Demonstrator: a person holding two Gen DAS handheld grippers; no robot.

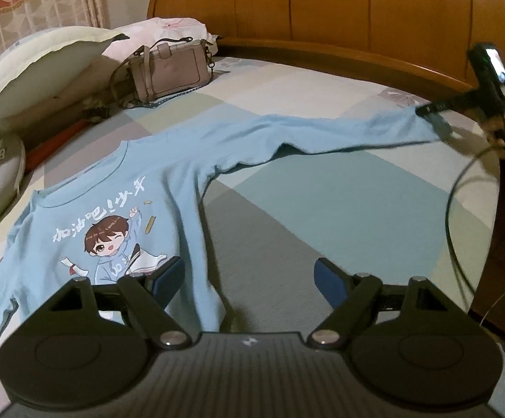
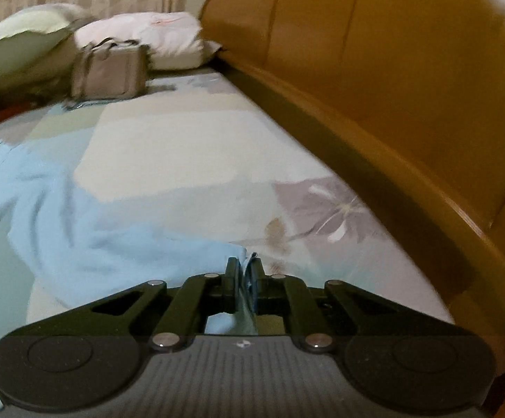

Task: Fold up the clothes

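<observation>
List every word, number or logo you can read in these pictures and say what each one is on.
"加油吧!少年": white characters printed on the chest of the blue shirt, above its cartoon boy.
Marks on the cartoon boy's hoodie: too small to read.
Small white logo on the left gripper body: a symbol only, no words.
Lit screen on the right gripper: too blurred to read.

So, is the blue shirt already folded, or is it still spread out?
Spread out. The blue shirt lies flat on the bed, print up, one sleeve stretched out with its cuff pinched in the right gripper.
</observation>
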